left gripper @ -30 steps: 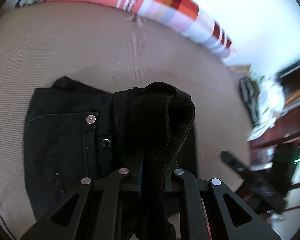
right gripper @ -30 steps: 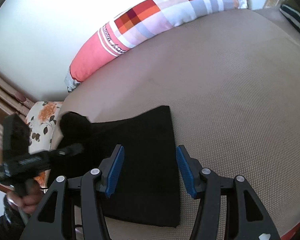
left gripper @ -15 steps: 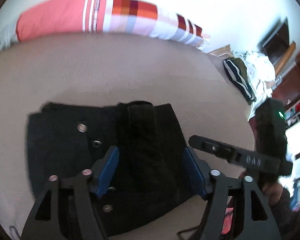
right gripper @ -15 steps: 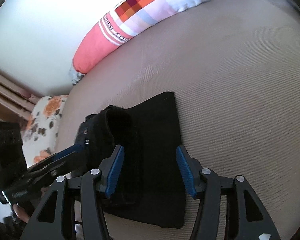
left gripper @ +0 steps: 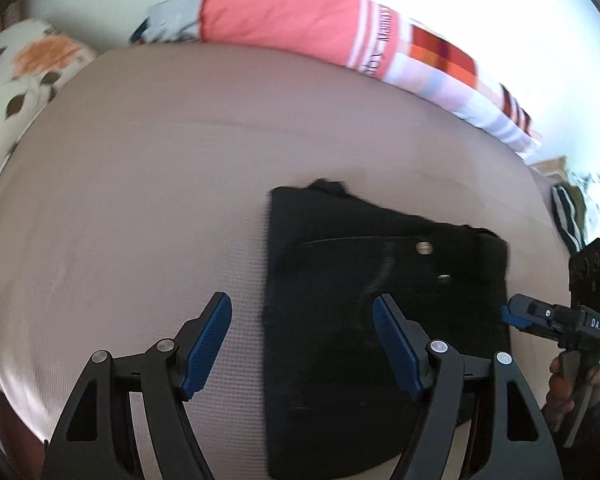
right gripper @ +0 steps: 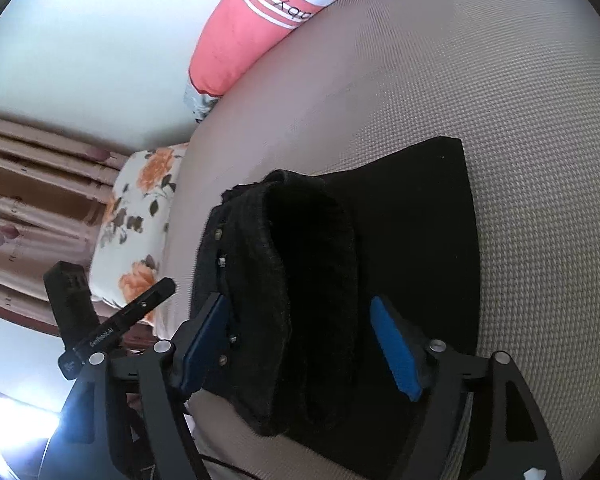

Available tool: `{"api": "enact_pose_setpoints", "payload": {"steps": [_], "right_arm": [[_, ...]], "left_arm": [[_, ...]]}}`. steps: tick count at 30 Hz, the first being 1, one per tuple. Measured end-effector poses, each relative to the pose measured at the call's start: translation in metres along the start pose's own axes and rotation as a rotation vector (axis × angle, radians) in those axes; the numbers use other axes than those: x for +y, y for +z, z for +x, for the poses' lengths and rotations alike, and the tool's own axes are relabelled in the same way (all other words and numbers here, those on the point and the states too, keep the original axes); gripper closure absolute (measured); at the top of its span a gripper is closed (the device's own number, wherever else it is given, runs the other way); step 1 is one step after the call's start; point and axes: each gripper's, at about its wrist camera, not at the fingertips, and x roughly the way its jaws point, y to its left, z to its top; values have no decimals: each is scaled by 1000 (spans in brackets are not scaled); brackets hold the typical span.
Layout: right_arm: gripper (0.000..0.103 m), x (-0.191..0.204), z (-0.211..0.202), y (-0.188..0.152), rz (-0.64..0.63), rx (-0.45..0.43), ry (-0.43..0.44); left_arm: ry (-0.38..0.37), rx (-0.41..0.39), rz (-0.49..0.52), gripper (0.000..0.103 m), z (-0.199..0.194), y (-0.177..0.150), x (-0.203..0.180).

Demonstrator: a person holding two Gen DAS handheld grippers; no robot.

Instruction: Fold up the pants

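Note:
The black pants (left gripper: 380,312) lie folded into a compact rectangle on the beige bed. In the right wrist view the pants (right gripper: 400,240) show a thick upper fold bulging over a flat lower layer. My left gripper (left gripper: 302,344) is open and empty, above the pants' left edge. My right gripper (right gripper: 300,340) is open, its fingers either side of the bulging fold, holding nothing. The right gripper also shows in the left wrist view (left gripper: 540,316) at the pants' right edge. The left gripper shows in the right wrist view (right gripper: 140,308) left of the pants.
A long pink and checked bolster (left gripper: 340,36) lies along the bed's far edge by the white wall. A floral pillow (right gripper: 136,224) sits at the bed's left end. Clothes (left gripper: 572,216) lie off the bed's right side. Bare beige bed (left gripper: 140,200) spreads left of the pants.
My left gripper let go of the pants fold, opened and pulled back to the left. The fold now rests on the pants. My right gripper moved closer over the fold.

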Motion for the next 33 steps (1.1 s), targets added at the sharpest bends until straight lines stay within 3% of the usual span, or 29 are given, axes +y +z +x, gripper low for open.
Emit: {"api": "enact_pose_setpoints", "payload": {"steps": [2,7,13,16,24,28,33], "right_arm": [[32,-5,5,3,7,14,-19],[36,-4,15,11,-19,-1,33],[76,1,38,23,0,21,79],[90,16,30,19,-19,-16,39],[93,55,-30,9,-58,-148,-25],[93,30,-45,6,-10,-178,-106],[92,-21,-26,-1,81,-147,-187]], "left_arm": [[12,4,-12,29,0,-3,7],[20,29,-58,29,5,-12,24],[9,48,-83,29,9,-16,28],[11,39,-69,29,7,-15,25],[-11,10,12,29,4,-3,-4],[-22,-5,54,29,6,2,-19],[0,25,107,29,25,1,-32]]}}
